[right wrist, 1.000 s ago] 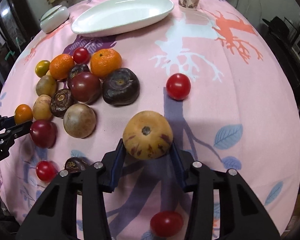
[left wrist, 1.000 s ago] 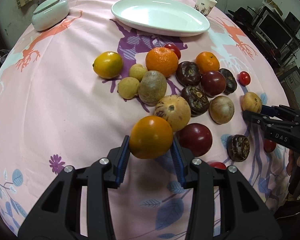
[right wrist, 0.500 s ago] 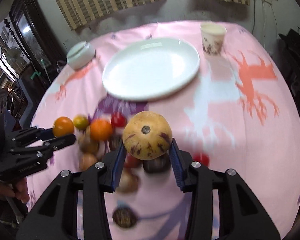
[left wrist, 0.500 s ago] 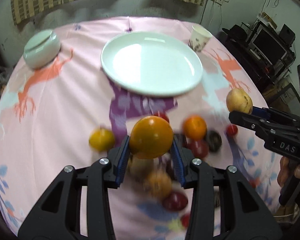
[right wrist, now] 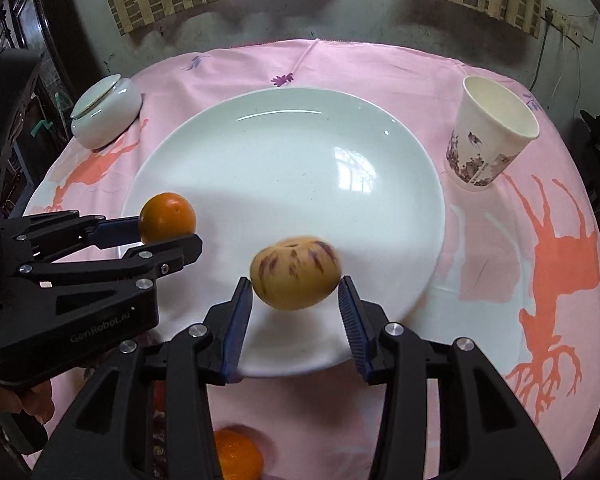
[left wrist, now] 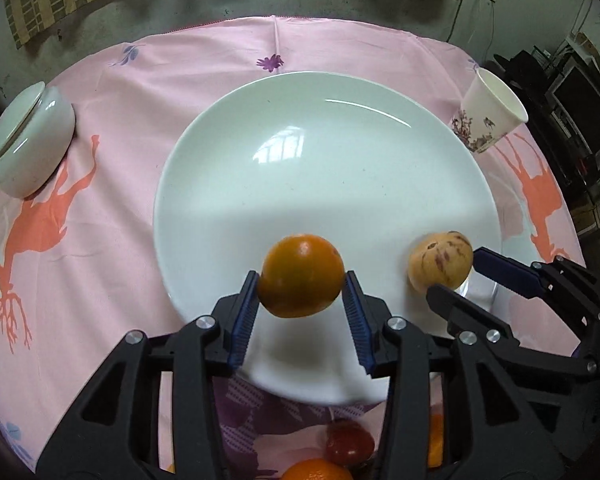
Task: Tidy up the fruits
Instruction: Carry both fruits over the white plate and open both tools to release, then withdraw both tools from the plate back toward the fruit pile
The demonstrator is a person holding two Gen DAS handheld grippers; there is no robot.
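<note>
L claw (left wrist: pixel 301 282): jaws have just been opening, now a bit apart. Orange (left wrist: pixel 301 278) is sitting btwn the blue pads, which are right at its sides, not squeezing.
R claw (right wrist: pixel 295 285): jaws have just been opening too, now a bit apart. Spotty yellow fruit (right wrist: pixel 296 272) is btwn the pads, blurry, w/ thin gaps each side.
Plate (left wrist: pixel 300 152): big, white, sitting mid table. Both fruits are hanging over its near part, orange nearer the left rim.
Cup (right wrist: pixel 488 140): paper, standing up by the far right edge, white inside showing.
Pot w/ lid (left wrist: pixel 28 140): staying by the far left edge, lid on, inside hidden.
Other fruit: red one (left wrist: pixel 350 442) and another orange one (right wrist: pixel 236 456) are lying on the pink cloth (left wrist: pixel 112 240) by the near edge, under the claws.
</note>
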